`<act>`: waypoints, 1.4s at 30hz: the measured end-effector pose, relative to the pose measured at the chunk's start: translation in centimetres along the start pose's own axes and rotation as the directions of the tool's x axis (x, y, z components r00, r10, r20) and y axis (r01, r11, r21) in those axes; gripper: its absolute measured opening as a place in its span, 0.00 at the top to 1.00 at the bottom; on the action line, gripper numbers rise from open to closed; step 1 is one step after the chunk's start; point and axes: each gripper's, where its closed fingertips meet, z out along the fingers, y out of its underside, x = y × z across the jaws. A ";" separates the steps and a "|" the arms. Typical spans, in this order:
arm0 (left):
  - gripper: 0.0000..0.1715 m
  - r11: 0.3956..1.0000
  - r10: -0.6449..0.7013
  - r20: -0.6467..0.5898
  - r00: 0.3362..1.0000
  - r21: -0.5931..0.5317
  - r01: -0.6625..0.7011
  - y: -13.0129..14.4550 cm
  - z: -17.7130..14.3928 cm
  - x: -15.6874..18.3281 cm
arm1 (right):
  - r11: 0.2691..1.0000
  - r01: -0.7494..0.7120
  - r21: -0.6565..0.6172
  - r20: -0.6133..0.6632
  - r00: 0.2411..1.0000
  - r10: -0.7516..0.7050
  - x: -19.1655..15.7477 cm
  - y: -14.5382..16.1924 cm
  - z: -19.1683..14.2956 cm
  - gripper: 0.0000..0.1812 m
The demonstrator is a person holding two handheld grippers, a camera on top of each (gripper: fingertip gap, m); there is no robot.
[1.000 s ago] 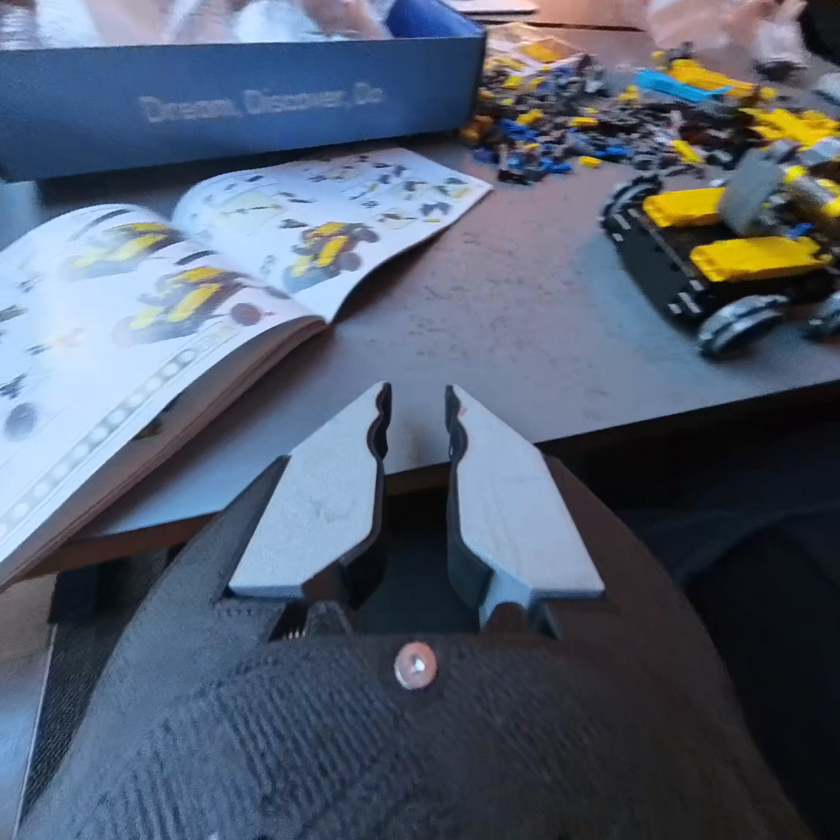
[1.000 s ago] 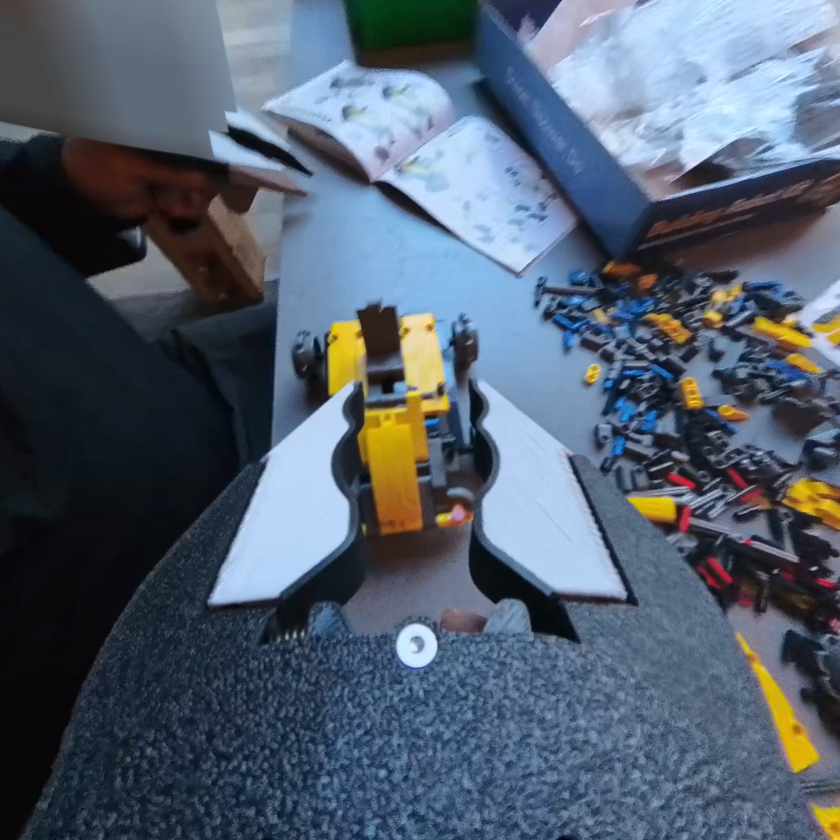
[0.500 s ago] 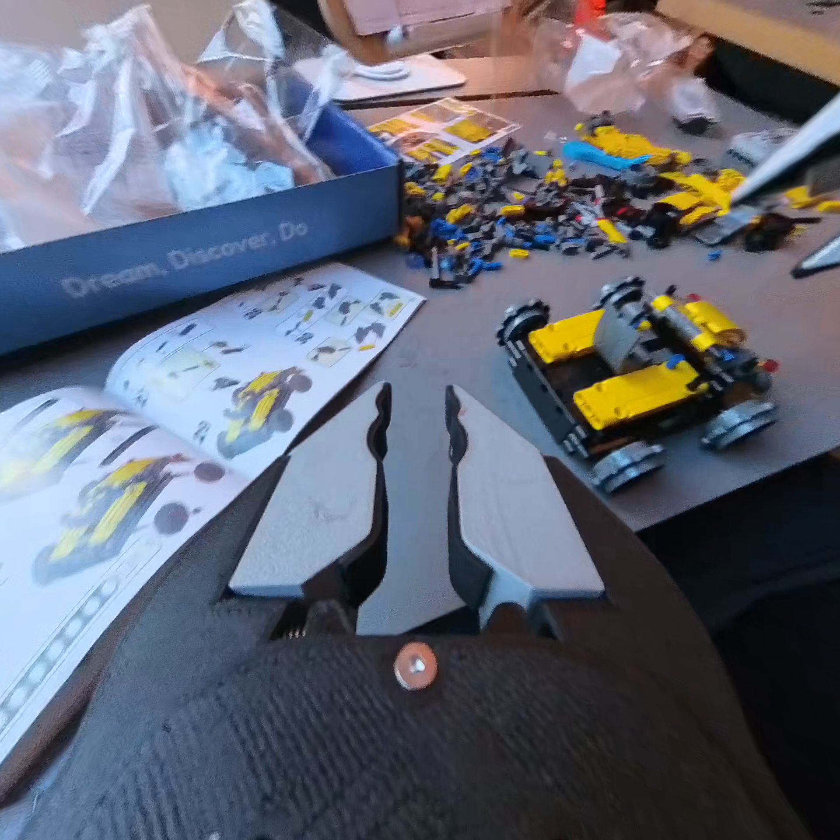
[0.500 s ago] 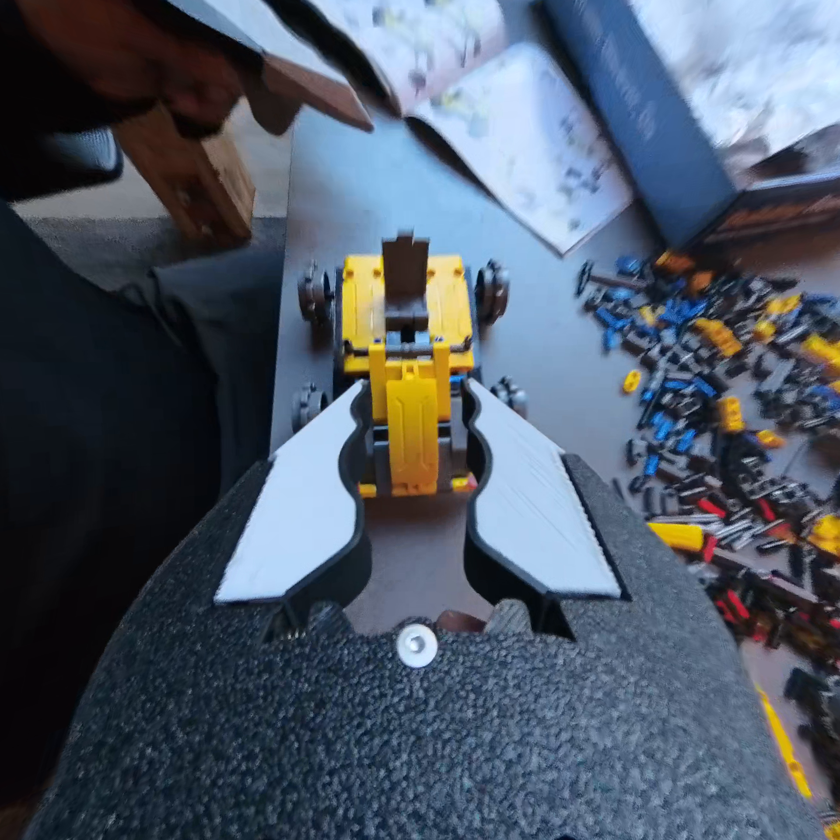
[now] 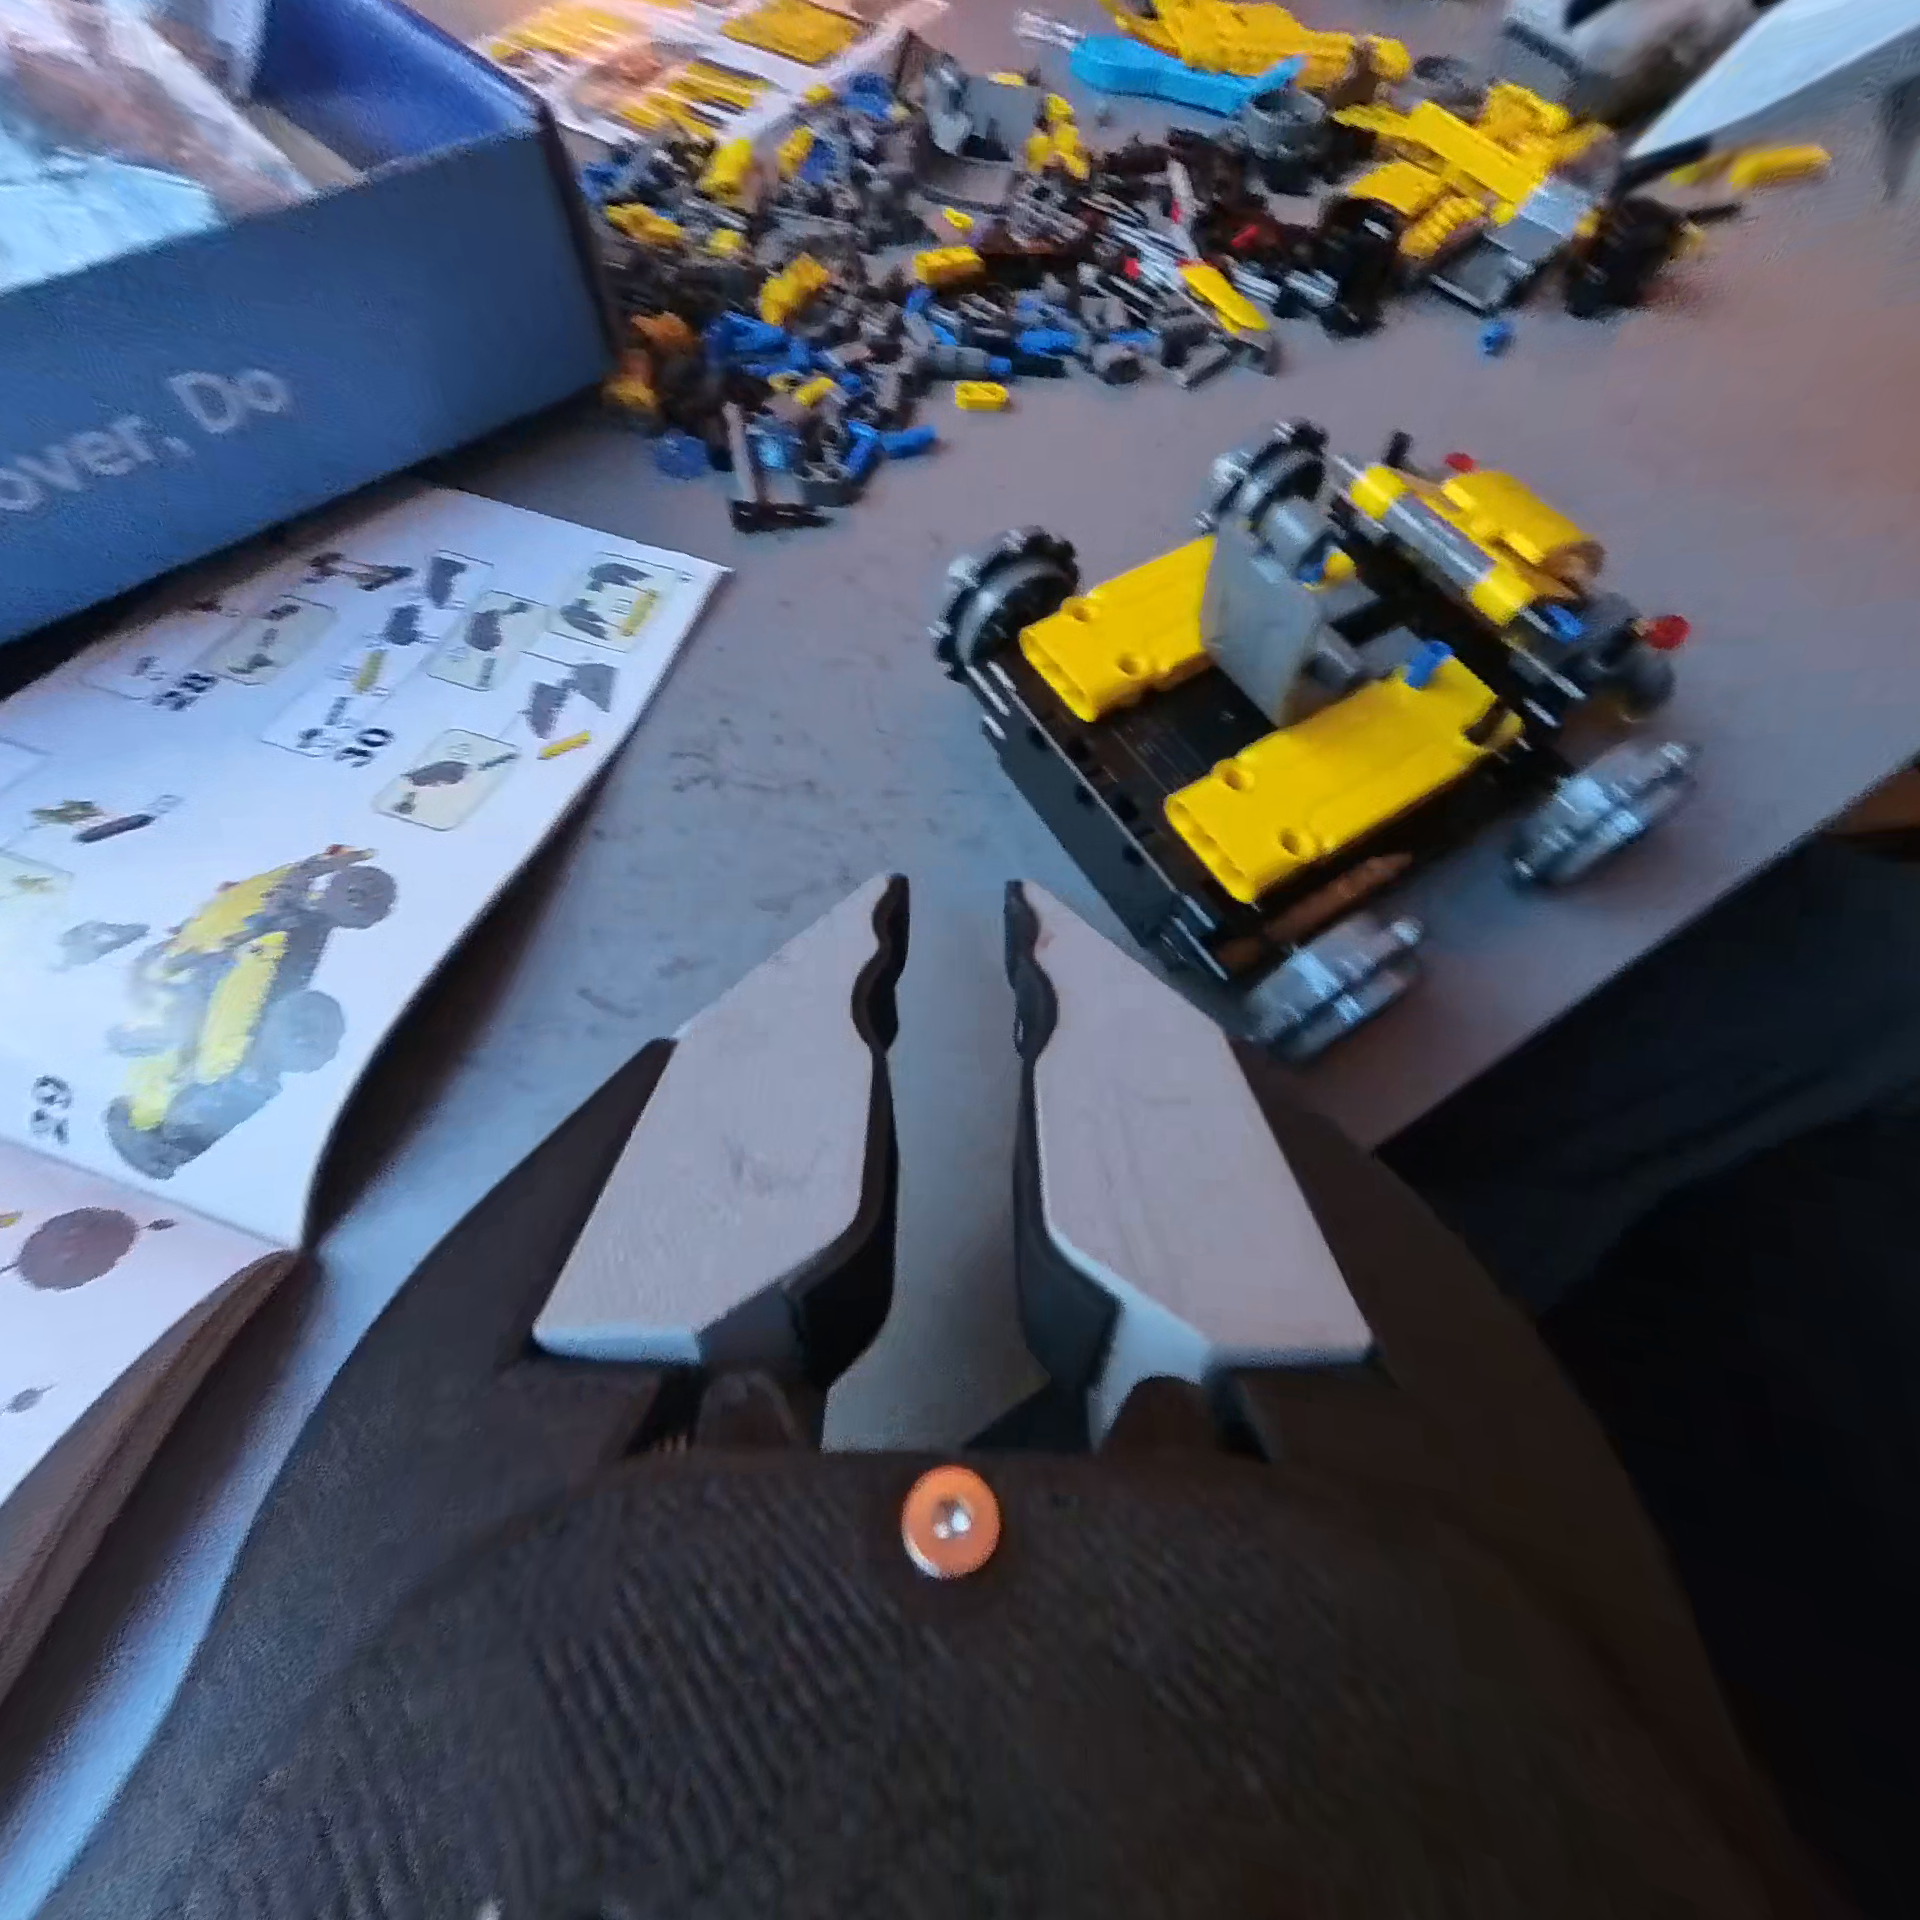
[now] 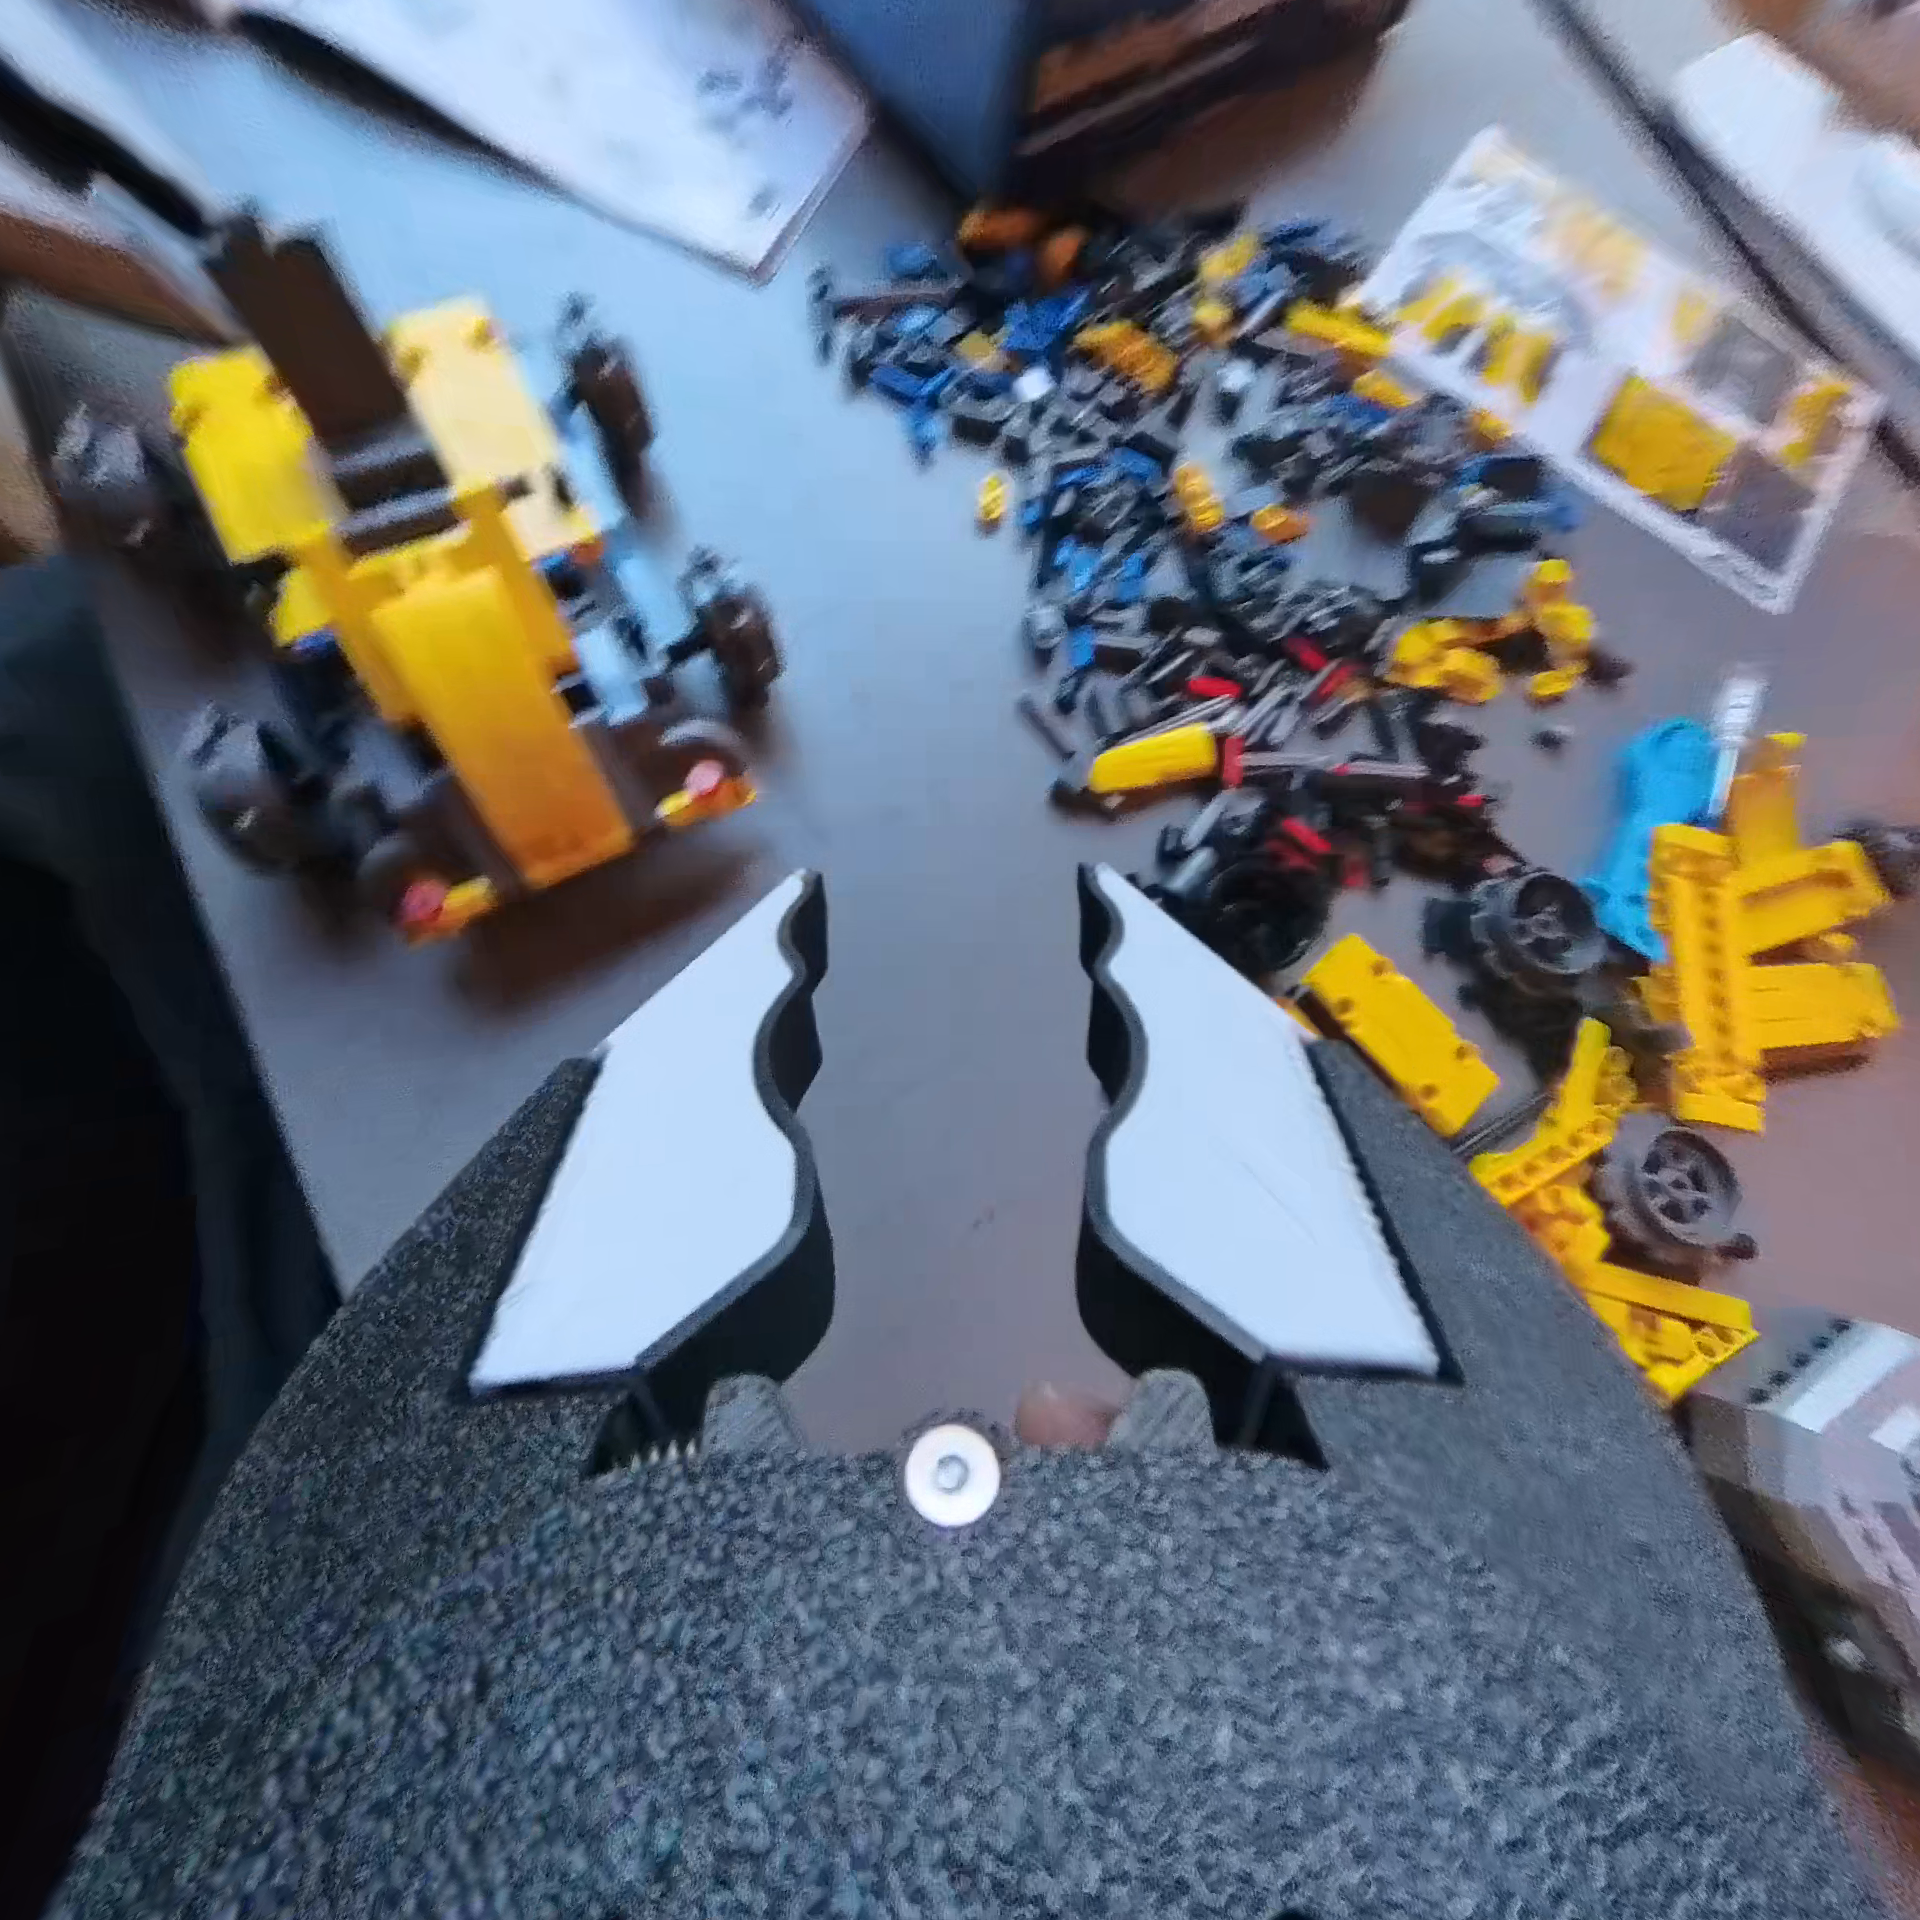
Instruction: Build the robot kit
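Quick note from my end of the rig. The left gripper (image 5: 954, 888) was only slightly parted, a narrow slot between the jaws with nothing in it, hanging over bare table (image 5: 790, 748). The half-built yellow car (image 5: 1299, 717) sat just ahead and to the right of its tips, not touching them, close to the table's near edge. Left of the car was the open instruction booklet (image 5: 312, 790), and beyond that the blue box (image 5: 291, 343). Behind the car lay the pile of loose pieces (image 5: 935, 291).

The right gripper (image 6: 948, 881) was spread wide and empty too, only dark tabletop showing between the jaws. From its camera the car (image 6: 436, 623) was off to the left and clear of the fingers. The loose pieces (image 6: 1195, 540) were to the car's right, with a black wheel (image 6: 1538, 925) and yellow beams (image 6: 1766, 956) nearest the right-hand finger. That view was pretty blurry, so I couldn't make out finer detail.

Versus a second ago, the right jaws had been straddling the car's nose; by this moment they'd come off it and swung right, spread wider. The left one had been hanging off the table edge with the car well apart to the right, and it had since come in over the table, same narrow gap.
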 end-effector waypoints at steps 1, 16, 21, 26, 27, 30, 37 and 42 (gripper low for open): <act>0.91 1.000 -0.015 0.023 1.000 0.015 0.015 -0.3 0.0 -0.5 | 0.999 -0.022 0.037 -0.015 1.000 0.022 0.5 -0.8 0.1 0.73; 0.80 0.989 -0.122 0.084 0.989 0.097 0.113 -2.6 1.4 -3.2 | 0.997 -0.032 -0.068 0.098 0.994 0.039 -1.7 2.1 3.4 0.83; 0.80 0.996 -0.046 0.061 0.997 0.073 0.041 -3.6 2.7 -2.4 | 0.994 -0.111 -0.009 -0.079 0.991 0.110 1.9 2.4 1.6 0.74; 0.83 1.000 -0.006 0.040 0.999 0.025 0.005 -3.6 3.8 -1.8 | 0.973 -0.220 0.067 -0.125 0.966 0.227 4.3 3.3 -1.1 0.79; 0.83 1.000 0.002 0.049 0.999 0.023 -0.003 -3.8 4.0 -2.0 | 0.968 -0.237 0.082 -0.104 0.964 0.245 4.1 3.5 -1.2 0.81; 0.86 0.999 0.011 0.083 0.996 0.038 -0.014 -4.7 4.4 -2.8 | 0.964 -0.254 0.081 -0.056 0.964 0.259 3.3 4.4 -0.6 0.83; 0.89 0.999 0.010 0.088 0.996 0.044 -0.014 -5.0 5.5 -3.6 | 0.973 -0.208 0.103 -0.078 0.973 0.217 4.6 3.9 -0.6 0.90; 0.90 0.997 0.023 0.039 0.999 0.074 -0.025 -5.3 5.3 -2.9 | 0.965 -0.224 0.134 -0.013 0.974 0.227 4.0 3.5 0.0 0.92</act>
